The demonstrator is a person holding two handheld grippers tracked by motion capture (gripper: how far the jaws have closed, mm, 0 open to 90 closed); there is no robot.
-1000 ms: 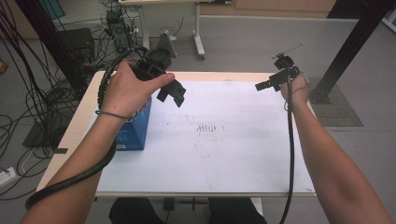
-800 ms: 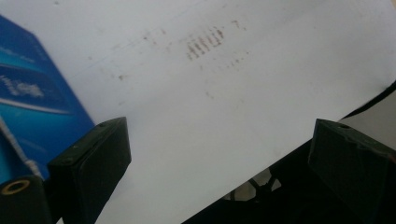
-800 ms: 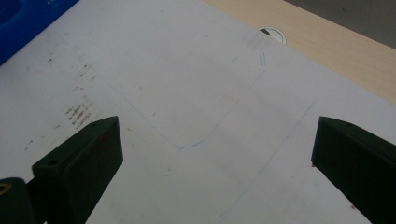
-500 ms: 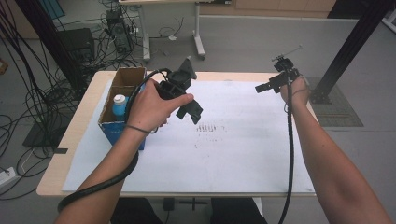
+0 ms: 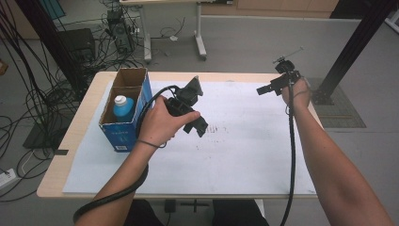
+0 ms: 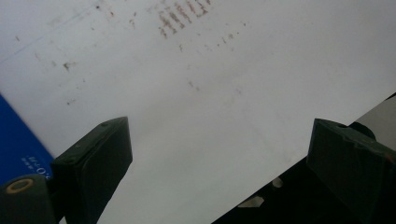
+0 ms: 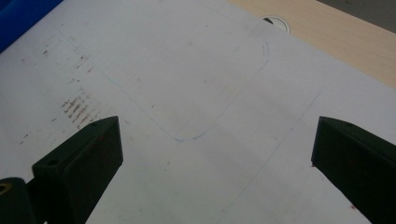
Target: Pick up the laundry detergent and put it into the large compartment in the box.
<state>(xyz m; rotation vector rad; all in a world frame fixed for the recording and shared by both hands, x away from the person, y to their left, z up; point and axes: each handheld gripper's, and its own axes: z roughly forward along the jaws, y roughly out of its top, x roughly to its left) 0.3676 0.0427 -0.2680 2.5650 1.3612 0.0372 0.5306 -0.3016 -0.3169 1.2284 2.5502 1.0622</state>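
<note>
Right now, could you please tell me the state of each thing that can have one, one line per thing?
Left gripper: open, empty, held above the white sheet.
Right gripper: open, empty, raised near the table's far right.
Blue cardboard box: top open, upright at the table's left.
Bottle: upright inside the box, white cap on.

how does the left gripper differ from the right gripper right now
The left gripper hangs over the middle of the white sheet, close to the blue cardboard box; the right gripper is held at the sheet's far right edge, away from the box. The left gripper's jaws angle down toward the sheet, while the right gripper's point sideways toward the left gripper. Both have their jaws wide apart and hold nothing.
</note>
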